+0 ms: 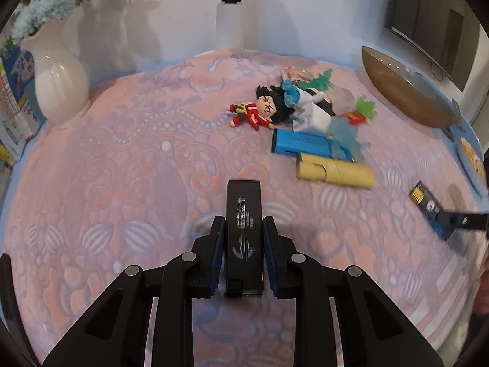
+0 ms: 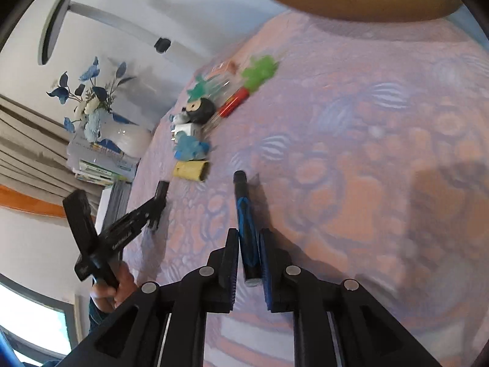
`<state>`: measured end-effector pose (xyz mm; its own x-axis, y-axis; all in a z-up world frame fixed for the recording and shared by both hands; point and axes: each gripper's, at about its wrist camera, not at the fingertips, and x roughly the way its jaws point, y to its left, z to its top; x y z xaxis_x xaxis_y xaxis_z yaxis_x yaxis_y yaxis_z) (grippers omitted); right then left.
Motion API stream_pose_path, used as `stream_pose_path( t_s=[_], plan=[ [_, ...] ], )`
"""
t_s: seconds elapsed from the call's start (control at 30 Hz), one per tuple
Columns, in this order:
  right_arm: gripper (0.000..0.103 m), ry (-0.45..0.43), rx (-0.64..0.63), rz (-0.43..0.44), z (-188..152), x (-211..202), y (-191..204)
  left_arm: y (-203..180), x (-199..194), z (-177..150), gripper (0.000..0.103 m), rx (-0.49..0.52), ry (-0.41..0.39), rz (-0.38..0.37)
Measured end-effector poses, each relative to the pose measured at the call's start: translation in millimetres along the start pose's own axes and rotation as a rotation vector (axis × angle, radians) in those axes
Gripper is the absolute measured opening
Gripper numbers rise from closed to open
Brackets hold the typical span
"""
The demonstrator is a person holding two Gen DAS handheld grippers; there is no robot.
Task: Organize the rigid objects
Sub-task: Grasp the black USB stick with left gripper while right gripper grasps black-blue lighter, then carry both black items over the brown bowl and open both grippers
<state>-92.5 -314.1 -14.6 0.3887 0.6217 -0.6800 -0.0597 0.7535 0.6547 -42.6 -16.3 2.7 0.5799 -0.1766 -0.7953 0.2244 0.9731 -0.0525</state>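
My left gripper (image 1: 243,219) is shut on a black oblong box (image 1: 243,205) with pale print, held just above the pink patterned cloth (image 1: 122,183). My right gripper (image 2: 249,231) is shut on a thin blue and black pack (image 2: 244,211), seen edge-on. In the left wrist view that pack (image 1: 428,203) shows a yellow end at the far right. In the right wrist view the left gripper (image 2: 156,208) and its black box (image 2: 162,189) sit to the left. A pile lies beyond: a red-suited doll (image 1: 255,113), a blue box (image 1: 301,143), a yellow box (image 1: 334,172).
A white cube (image 1: 313,119) and green and blue plastic toys (image 1: 365,107) sit in the pile. A brown bowl (image 1: 406,91) stands at the back right. A white vase (image 1: 58,85) with blue flowers and stacked books (image 1: 12,113) stand at the left. A hand (image 2: 122,284) grips the left tool.
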Motion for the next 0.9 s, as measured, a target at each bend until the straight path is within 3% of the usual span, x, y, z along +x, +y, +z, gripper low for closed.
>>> stream_pose_path(
  t_s=[0.07,0.1,0.2,0.23,0.4,0.47,0.53,0.6,0.7,0.77,0.9],
  plan=[
    [0.017,-0.004,-0.065,-0.063,-3.0,-5.6,8.8,-0.7,-1.1,-1.1,0.031,0.004,-0.003,-0.012],
    [0.023,-0.002,-0.1,-0.096,-3.6,-3.2,15.1,-0.8,-0.9,-1.2,0.036,0.005,0.0,-0.032],
    [0.053,-0.018,-0.234,-0.225,-7.5,-0.4,40.8,-3.8,-1.5,-2.6,0.036,0.019,-0.002,-0.015],
    [0.057,-0.03,-0.273,-0.275,-9.0,0.6,45.1,-4.2,-1.6,-2.9,0.036,0.022,-0.003,-0.012],
    [0.057,-0.045,-0.455,-0.523,-17.7,30.2,66.0,-4.6,-0.3,-1.6,0.036,0.024,0.001,0.003],
    [0.044,-0.069,-0.504,-0.587,-21.3,40.3,74.5,-8.0,0.9,0.0,0.035,0.032,0.001,0.027],
    [0.023,-0.075,-0.542,-0.583,-26.2,42.5,82.5,-14.2,0.6,-0.4,0.025,0.051,-0.008,0.062],
    [0.023,-0.062,-0.558,-0.546,-30.2,43.5,89.0,-20.4,-1.6,-1.1,0.021,0.067,-0.011,0.057],
    [0.023,-0.041,-0.492,-0.325,-27.5,29.7,88.1,-20.4,-18.4,-0.7,0.021,0.014,-0.073,-0.095],
    [0.023,-0.078,-0.444,-0.243,-21.2,10.3,84.7,-19.0,-29.5,4.7,0.021,-0.032,-0.112,-0.167],
    [0.023,-0.214,-0.388,-0.228,0.8,-45.3,76.0,-30.4,-44.3,31.7,0.021,-0.047,-0.169,-0.205]
  ],
)
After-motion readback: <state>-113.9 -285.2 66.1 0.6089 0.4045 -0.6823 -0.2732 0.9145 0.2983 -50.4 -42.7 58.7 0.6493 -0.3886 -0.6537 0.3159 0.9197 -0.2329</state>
